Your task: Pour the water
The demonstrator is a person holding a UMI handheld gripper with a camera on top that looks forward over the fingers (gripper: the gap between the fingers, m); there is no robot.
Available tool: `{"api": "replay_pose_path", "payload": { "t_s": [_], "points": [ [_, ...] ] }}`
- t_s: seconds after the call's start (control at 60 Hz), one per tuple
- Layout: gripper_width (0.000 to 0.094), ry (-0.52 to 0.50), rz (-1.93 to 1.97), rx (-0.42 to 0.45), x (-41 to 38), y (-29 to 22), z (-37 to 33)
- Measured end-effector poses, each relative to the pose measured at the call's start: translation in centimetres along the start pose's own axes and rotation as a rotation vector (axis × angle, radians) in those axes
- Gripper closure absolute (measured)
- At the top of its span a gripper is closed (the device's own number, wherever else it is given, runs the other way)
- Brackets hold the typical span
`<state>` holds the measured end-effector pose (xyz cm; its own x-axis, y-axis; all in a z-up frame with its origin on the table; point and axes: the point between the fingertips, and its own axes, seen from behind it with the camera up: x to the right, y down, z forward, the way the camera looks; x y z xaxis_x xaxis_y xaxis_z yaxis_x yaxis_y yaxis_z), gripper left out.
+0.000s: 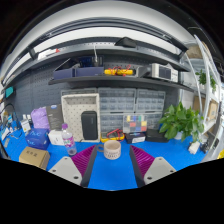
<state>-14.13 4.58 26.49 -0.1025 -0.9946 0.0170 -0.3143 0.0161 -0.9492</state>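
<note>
Approach step: gripper [112, 165] spread, empty; cup [112, 149] just ahead on desk [170, 152]. Next: advance and clamp.

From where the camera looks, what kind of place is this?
Probably a workshop or lab bench: a blue table, small-parts drawer cabinets on the back wall, a shelf above. The claw is open.

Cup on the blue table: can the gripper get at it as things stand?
Probably yes. The cup stands on the blue table just ahead of the gripper, in line with the gap between its open fingers. Nothing lies between them; the boxes sit off to one side.
</note>
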Motion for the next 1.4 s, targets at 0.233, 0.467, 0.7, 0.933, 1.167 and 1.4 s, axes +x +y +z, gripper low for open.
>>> {"api": "replay_pose_path", "payload": {
  "t_s": [0.233,0.467,0.7,0.933,1.167,1.4],
  "points": [
    [0.0279,-0.116,0.01,-0.067,-8.9,5.1,3.7],
    [0.0271,-0.194,-0.002,-0.1,-17.8,8.2,9.8],
    [0.0279,-0.197,0.014,-0.105,-22.4,9.2,17.4],
    [0.0268,-0.175,-0.025,-0.072,-24.5,8.8,22.3],
    [0.0411,-0.142,-0.038,0.027,-24.2,8.3,26.1],
    [0.0573,-0.141,-0.022,0.145,-24.3,7.3,26.5]
  ]
}}
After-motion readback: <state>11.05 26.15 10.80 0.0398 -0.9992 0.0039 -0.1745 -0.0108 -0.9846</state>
